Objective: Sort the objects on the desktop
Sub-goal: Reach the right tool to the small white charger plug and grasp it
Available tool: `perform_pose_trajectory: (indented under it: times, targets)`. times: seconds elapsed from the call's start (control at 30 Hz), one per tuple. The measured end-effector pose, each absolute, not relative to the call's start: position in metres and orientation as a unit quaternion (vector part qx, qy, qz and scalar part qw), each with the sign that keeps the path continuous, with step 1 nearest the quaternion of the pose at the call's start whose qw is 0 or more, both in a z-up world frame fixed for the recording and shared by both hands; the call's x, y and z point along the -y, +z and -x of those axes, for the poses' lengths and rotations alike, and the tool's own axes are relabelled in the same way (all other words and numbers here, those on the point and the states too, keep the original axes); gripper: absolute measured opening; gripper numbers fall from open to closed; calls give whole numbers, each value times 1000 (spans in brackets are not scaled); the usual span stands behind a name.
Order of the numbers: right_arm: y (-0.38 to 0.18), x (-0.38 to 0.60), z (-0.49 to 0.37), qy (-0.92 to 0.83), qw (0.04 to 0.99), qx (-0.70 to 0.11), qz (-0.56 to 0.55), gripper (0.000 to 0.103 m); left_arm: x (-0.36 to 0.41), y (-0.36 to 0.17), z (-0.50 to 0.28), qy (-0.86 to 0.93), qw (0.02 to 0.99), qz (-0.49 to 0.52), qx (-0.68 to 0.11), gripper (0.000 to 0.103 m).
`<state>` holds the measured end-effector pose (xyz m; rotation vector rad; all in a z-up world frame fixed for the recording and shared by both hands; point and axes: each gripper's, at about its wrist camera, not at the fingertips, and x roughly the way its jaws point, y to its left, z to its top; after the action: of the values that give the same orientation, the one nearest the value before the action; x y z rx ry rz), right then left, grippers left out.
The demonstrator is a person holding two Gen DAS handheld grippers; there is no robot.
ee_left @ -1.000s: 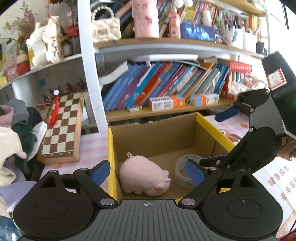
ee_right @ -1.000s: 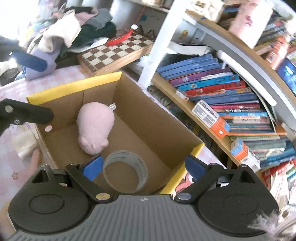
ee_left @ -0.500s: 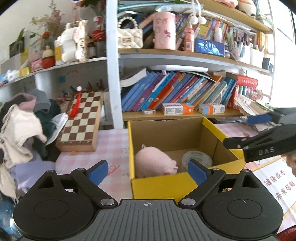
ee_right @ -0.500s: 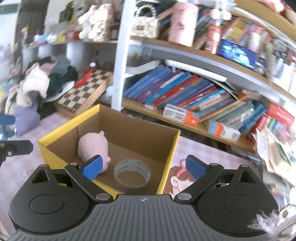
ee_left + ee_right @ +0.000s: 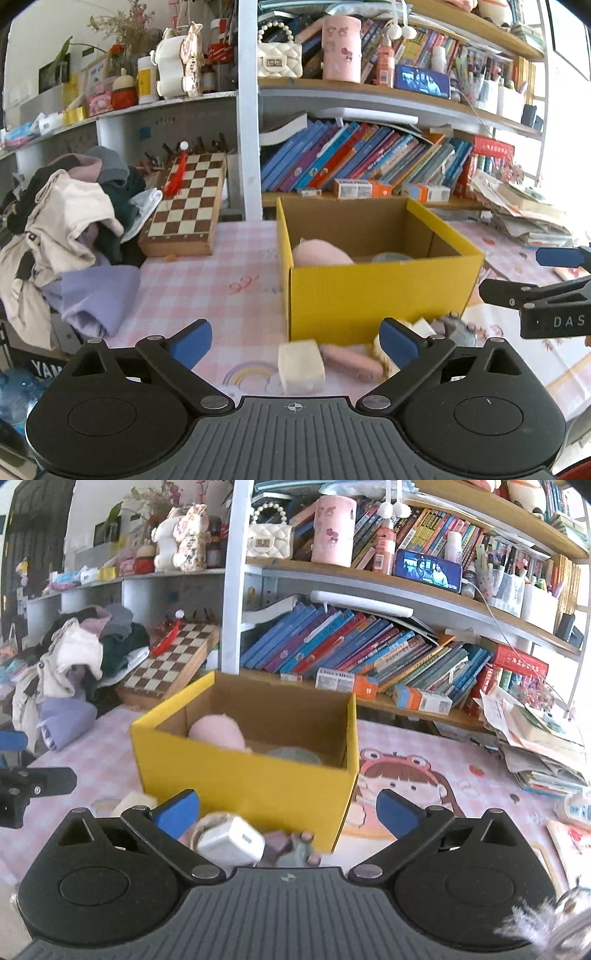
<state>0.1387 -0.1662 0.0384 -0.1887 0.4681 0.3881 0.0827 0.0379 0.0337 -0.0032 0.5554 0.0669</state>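
Both the left gripper [image 5: 295, 341] and right gripper [image 5: 286, 806] hang spread and empty before the yellow box [image 5: 373, 295], between picks, so next comes lowering onto the white charger [image 5: 231, 840] just below the right gripper's fingertips.

A folded chessboard [image 5: 186, 206] leans at the back left of the pink checked tablecloth [image 5: 207, 288], a red tassel [image 5: 176, 177] draped over its top edge. At the table's left edge lies a heap of clothes [image 5: 70, 221], with a lavender garment [image 5: 96, 295] spilling at its front. Behind, a white upright post [image 5: 249, 110] divides the shelving. The lower shelf holds a row of slanted books [image 5: 362, 158] with small orange-and-white boxes [image 5: 362, 188] in front. The shelf above carries a quilted white handbag [image 5: 279, 61], a pink cylindrical container [image 5: 341, 50] and a phone [image 5: 428, 570] showing video. At the right edge of the table sits a stack of papers [image 5: 524, 214].
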Motion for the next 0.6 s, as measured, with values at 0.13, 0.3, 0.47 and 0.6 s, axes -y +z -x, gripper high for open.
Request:
perform_pose_trajectory:
  times: [0.13,0.3,0.47,0.6]
  targets:
    - [29,160,-122,189,946,-242,103,103,-35,28,-70,32,959,-14,-281,99]
    - [19,153,-106,188,940,-257,123,103,-31,20,-62,32,953,-36,-298,99]
    - [7,151,-100,184,931,-289,123,103,-27,14,-57,26,948,-49,-314,99]
    - [-2,152,-103,175,923,-322,116,103,-22,6,-58,14,940,-57,-335,99]
